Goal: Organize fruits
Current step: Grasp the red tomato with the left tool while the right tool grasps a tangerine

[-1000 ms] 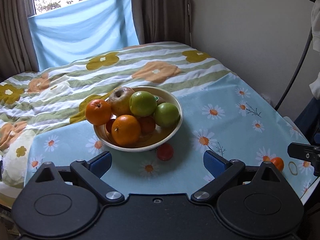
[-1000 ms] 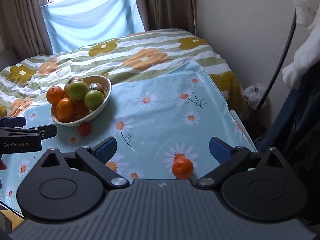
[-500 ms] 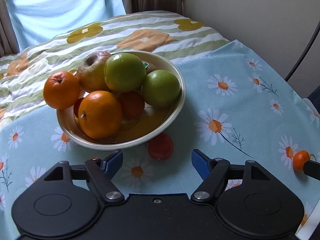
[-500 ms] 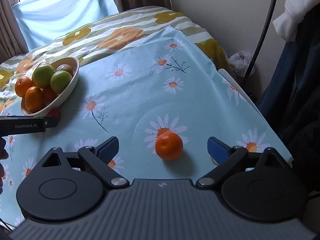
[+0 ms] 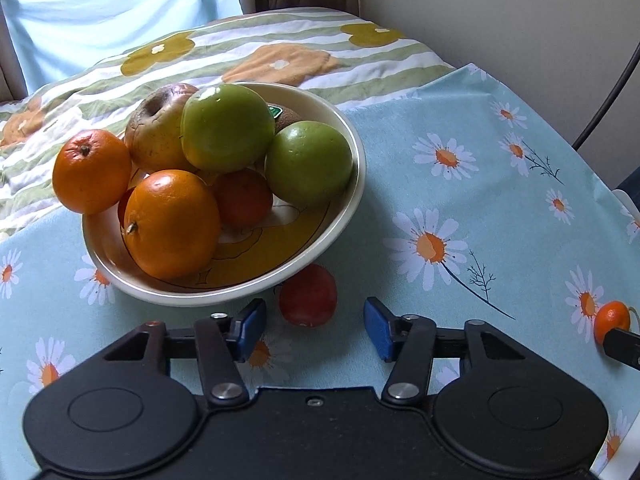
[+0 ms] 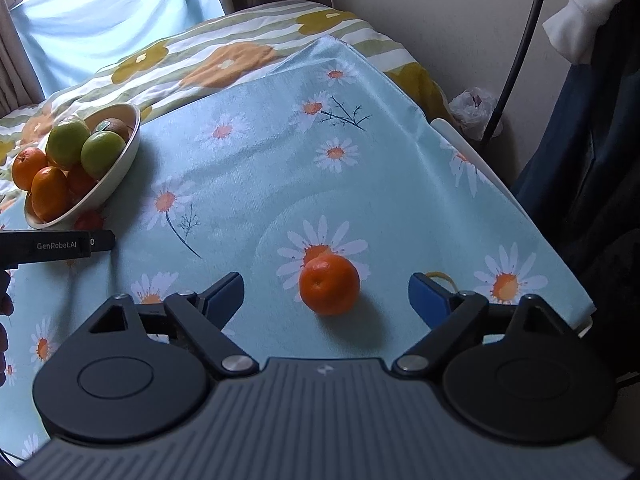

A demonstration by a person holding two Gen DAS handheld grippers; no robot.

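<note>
The left claw tilts steeply down toward the table, near its left edge. Its jaws are closing, the blue pads not yet pressing on anything; a small red fruit sits just ahead between them, apart from both. The right claw also tilts steeply down, near the table's right corner. Its jaws stand wide and are closing, with an orange between them, untouched by either pad.

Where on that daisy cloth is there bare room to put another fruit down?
The widest bare patch lies between the bowl and the loose orange, reaching to the cloth's far corner. It is crowded in the piled bowl and at its near rim, where a red fruit sits.
</note>
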